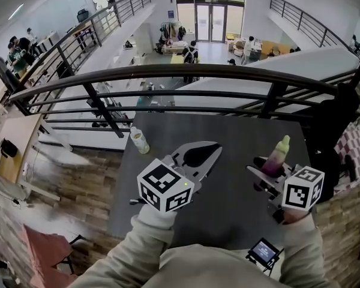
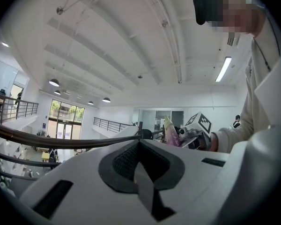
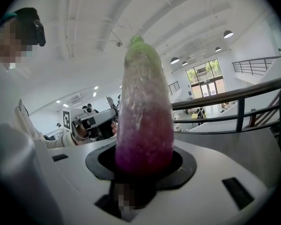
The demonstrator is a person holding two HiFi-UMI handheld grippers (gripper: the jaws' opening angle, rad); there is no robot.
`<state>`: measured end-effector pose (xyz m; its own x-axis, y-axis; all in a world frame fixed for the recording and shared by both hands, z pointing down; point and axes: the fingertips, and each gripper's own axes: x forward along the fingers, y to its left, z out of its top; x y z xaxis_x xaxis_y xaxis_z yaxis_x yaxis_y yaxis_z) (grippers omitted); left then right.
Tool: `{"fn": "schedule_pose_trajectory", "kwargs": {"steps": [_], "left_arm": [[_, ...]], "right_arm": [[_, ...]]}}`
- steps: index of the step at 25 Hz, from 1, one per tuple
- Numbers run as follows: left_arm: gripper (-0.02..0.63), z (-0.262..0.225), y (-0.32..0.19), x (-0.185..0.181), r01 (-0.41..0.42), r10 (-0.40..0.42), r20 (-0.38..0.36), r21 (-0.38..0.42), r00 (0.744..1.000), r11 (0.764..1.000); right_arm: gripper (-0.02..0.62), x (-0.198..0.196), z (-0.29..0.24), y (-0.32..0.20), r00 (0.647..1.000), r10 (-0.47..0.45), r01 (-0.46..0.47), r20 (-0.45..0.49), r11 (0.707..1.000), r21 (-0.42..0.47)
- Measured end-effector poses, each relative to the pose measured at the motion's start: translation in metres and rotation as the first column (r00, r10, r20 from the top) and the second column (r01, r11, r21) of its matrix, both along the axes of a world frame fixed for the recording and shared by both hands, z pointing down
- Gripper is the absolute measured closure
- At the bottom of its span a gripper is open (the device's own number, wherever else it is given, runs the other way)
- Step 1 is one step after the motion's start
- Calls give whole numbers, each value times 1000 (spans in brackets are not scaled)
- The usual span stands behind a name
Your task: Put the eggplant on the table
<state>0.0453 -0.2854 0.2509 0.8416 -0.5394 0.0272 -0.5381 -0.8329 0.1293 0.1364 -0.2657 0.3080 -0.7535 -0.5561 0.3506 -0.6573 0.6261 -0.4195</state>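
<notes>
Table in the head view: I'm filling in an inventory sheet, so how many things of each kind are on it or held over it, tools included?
eggplant: 1
bottle: 1
tools: 2, the left tool and the right tool
Total: 4

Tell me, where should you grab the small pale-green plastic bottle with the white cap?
Probably grip the bottle around its wide middle, coming level from the near side: it looks upright on the dark grey table, with a railing behind.
</notes>
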Motion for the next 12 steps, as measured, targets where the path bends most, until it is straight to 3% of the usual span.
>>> {"fn": "schedule_pose_trajectory", "kwargs": {"steps": [12], "left_arm": [[600,28,-38,-29,-22,21,-12,-58,1000,998]], "right_arm": [[403,-23,7,-45,1000,23,-24,-19,999,-40]]}}
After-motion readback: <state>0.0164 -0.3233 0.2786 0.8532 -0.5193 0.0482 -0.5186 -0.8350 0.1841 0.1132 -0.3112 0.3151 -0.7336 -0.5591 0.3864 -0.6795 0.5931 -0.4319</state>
